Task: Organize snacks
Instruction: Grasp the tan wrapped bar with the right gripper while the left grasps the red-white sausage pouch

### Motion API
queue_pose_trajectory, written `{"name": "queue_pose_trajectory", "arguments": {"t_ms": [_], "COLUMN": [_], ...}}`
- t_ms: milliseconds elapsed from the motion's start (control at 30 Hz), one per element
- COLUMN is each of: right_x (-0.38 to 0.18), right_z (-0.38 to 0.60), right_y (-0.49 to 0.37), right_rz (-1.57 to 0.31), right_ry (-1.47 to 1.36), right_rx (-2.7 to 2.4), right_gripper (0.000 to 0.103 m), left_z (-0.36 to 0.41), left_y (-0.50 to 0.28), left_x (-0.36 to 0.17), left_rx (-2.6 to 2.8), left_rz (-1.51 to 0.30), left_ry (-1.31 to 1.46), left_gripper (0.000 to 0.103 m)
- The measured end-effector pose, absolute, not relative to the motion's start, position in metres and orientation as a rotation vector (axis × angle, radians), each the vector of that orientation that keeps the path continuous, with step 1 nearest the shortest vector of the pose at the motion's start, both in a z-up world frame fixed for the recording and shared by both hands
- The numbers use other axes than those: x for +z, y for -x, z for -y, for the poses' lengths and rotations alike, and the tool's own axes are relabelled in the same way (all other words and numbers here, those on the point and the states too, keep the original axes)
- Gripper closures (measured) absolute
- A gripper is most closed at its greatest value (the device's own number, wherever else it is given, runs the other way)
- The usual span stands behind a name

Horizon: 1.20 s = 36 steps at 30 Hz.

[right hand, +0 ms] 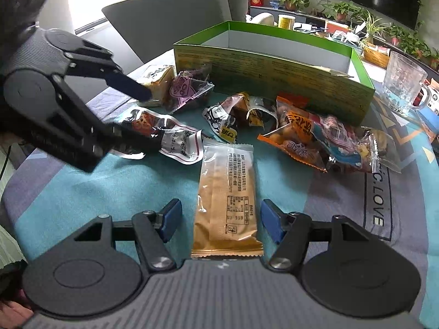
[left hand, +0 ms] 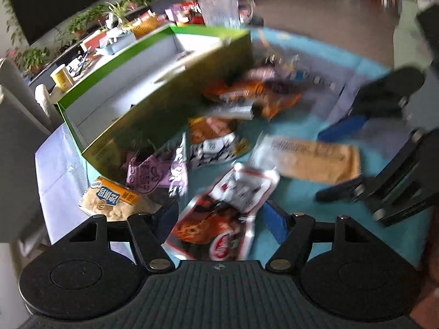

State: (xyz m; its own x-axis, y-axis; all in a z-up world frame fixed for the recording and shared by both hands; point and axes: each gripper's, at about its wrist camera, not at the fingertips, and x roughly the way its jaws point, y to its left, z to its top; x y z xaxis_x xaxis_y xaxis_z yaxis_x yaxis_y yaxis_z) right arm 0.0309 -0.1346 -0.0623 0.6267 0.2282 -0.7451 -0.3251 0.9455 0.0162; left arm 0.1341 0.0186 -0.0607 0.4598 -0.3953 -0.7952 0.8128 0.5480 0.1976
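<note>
The right gripper (right hand: 221,220) has its blue fingers (right hand: 171,219) spread wide apart, and the tan wafer packet (right hand: 226,200) lies flat on the teal tablecloth (right hand: 82,186) right between them, its near crimped end almost under the gripper body. The packet's long axis runs straight ahead, along the fingers, so they flank its two long sides and a squeeze here would likely catch it across its narrow width. This gripper is plainly the nearer one to it. Just beyond and to the left, the left gripper (left hand: 219,219), also spread apart and empty, hangs over the red and white wrapper (right hand: 170,137); its own view is blurred. Further on lies a loose heap of snack bags (right hand: 315,134), touching one another. Behind them stands the green box (right hand: 274,76), open-topped, where I judge the packet should go.
</note>
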Motion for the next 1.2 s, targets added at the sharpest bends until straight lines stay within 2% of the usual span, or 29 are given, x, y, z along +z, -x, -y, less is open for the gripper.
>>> {"name": "queue_pose_trajectory", "arguments": {"t_ms": [100,500,700,933,1200], "right_x": [-0.063,-0.063,-0.063,-0.063,-0.064], "right_z": [0.134,0.135,0.134,0.134,0.134], "right_y": [-0.032,-0.034,-0.034,-0.034,-0.036], "right_rz": [-0.834,-0.833,-0.832,-0.832,-0.831], "right_ry": [0.124,0.12,0.12,0.119,0.116], "right_rx": [0.32,0.313,0.312,0.303,0.303], "right_gripper": [0.038,0.038,0.038,0.038,0.038], "left_z": [-0.017,-0.05,-0.053,-0.047,-0.021], "left_y": [-0.141,-0.138,-0.122,-0.152,-0.148], "left_x": [-0.07,-0.072,-0.063,-0.066,-0.074], "left_rx": [-0.783,-0.808,-0.738,-0.6,-0.542], "left_rz": [-0.784,-0.903,-0.872,-0.957,-0.898], "left_ry": [-0.649,-0.275,-0.219,-0.026,-0.199], "left_gripper": [0.036,0.039,0.039,0.039,0.041]}}
